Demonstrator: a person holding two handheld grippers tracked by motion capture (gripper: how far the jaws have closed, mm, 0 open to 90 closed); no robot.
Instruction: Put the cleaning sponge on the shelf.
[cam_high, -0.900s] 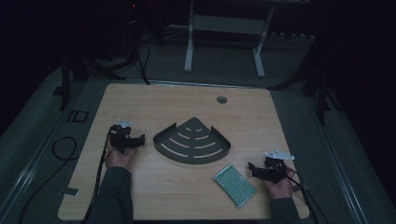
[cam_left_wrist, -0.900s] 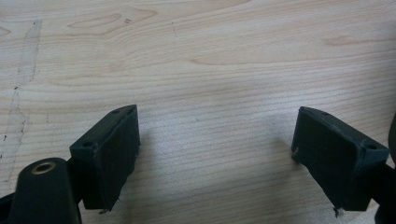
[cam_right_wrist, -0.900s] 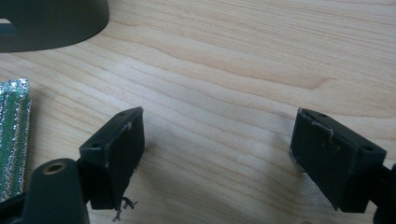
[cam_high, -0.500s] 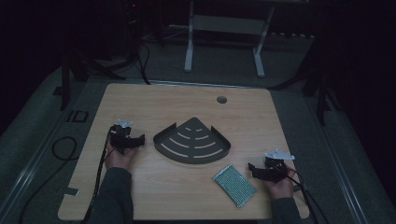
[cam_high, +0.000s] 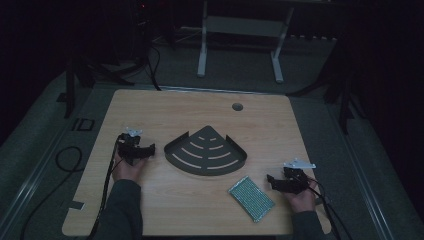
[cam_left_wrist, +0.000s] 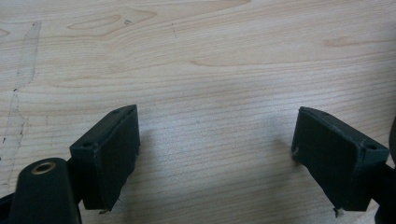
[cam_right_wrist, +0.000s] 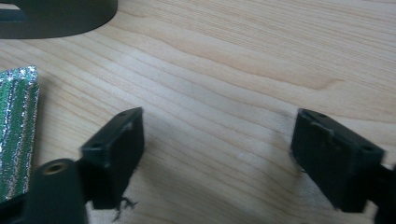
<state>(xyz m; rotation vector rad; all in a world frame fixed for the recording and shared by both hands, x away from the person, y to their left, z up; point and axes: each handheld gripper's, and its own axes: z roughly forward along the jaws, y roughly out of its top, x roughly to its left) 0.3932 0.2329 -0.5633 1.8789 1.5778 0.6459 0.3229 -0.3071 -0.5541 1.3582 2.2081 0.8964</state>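
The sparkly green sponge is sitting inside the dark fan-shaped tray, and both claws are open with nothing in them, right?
Not quite. The sparkly green sponge lies on the bare table, apart from the dark fan-shaped tray, as the high view shows. The rest is right: the left claw and right claw are open with nothing in them.

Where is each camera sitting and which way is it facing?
High view: above the person's side, looking forward and down on the table; forearms, left gripper, right gripper show.
Left gripper view: rides that gripper, facing bare wood between open jaws.
Right gripper view: rides that gripper, jaws open; shares shelf tray and green sponge with high view.
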